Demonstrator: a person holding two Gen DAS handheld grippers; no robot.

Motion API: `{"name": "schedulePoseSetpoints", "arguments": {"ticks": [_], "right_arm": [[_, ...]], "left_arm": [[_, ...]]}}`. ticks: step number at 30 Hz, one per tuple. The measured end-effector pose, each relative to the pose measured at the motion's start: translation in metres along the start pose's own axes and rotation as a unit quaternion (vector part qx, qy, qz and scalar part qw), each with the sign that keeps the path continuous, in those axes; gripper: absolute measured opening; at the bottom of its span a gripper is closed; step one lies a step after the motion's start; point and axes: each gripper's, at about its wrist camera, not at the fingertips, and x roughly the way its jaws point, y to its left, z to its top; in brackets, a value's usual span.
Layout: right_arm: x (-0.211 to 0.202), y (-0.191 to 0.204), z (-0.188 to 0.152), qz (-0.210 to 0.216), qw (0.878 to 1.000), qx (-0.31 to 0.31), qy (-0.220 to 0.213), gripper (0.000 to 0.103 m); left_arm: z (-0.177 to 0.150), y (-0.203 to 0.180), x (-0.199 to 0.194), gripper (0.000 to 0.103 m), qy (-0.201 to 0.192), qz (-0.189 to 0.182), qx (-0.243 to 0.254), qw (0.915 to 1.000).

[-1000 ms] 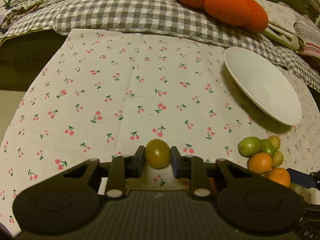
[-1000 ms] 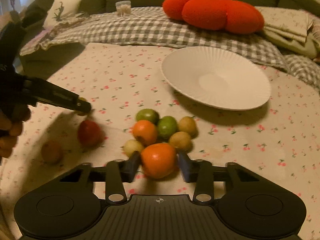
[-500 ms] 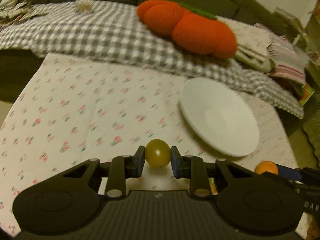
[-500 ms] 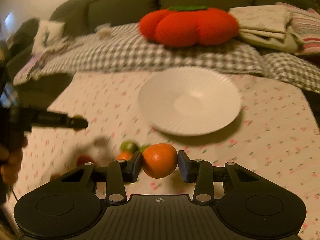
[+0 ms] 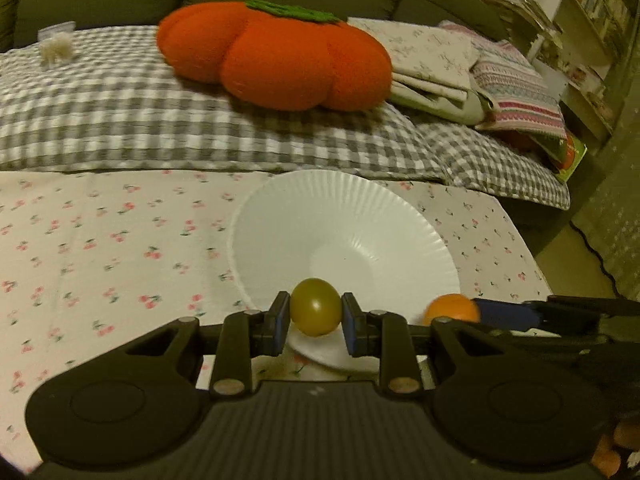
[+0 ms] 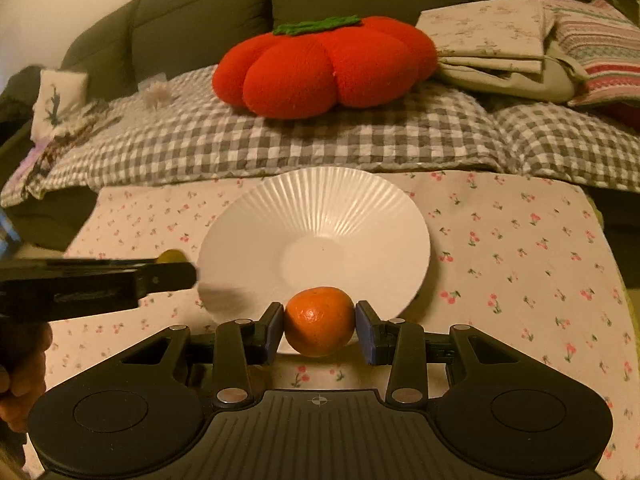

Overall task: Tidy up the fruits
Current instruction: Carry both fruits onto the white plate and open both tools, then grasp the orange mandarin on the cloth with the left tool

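My left gripper (image 5: pixel 315 317) is shut on a small olive-green fruit (image 5: pixel 315 306) and holds it over the near rim of the white ribbed plate (image 5: pixel 340 216). My right gripper (image 6: pixel 320 326) is shut on an orange tangerine (image 6: pixel 319 321) at the plate's (image 6: pixel 316 220) near edge. In the left wrist view the tangerine (image 5: pixel 451 309) and the right gripper's fingers (image 5: pixel 508 314) show at the right. In the right wrist view the left gripper's fingers (image 6: pixel 120 280) and the green fruit (image 6: pixel 171 256) show at the left. The plate has nothing on it.
The table has a cherry-print cloth (image 6: pixel 520 248). Behind it lies a grey checked blanket (image 5: pixel 120 120) with a red pumpkin cushion (image 5: pixel 276 56) and folded textiles (image 5: pixel 480 72). A few orange fruits (image 5: pixel 612 448) show at the lower right corner of the left wrist view.
Both grippers have lifted their fruits away from the fruit pile and moved toward the plate. The plate now lies right in front of both grippers.
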Motion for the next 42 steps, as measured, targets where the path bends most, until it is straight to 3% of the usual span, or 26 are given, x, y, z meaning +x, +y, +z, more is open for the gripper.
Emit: {"name": "schedulePoseSetpoints", "arguments": {"ticks": [5,12,16,22,28,32,42], "right_arm": [[0.018,0.004,0.001,-0.002,1.0,-0.026,0.001,0.037],[0.035,0.001,0.0,0.0,0.999,-0.037,-0.001,0.039],[0.037,0.005,0.004,-0.005,0.999,-0.036,0.0,0.04],[0.025,0.0,0.017,-0.005,1.0,-0.008,-0.007,0.044],[-0.005,-0.021,0.032,-0.016,0.998,0.046,-0.033,0.047],[-0.025,-0.03,0.033,-0.007,0.995,0.088,-0.044,0.055],[-0.06,0.002,0.011,0.002,0.996,0.09,-0.015,0.066]], "left_arm": [[-0.001,-0.012,0.023,0.025,0.005,0.006,0.032,0.9995],[-0.002,-0.004,0.04,0.026,0.012,0.014,0.024,0.9996],[0.0,-0.001,0.038,0.035,0.006,0.015,0.018,0.9997],[0.009,0.01,0.019,0.069,-0.009,0.006,-0.02,0.9998],[0.013,0.014,-0.013,0.073,-0.03,-0.005,-0.036,0.9989],[0.009,0.016,-0.033,0.077,-0.036,0.004,-0.035,0.9987],[-0.021,0.02,-0.08,0.083,-0.027,0.04,-0.016,0.9987]]}}
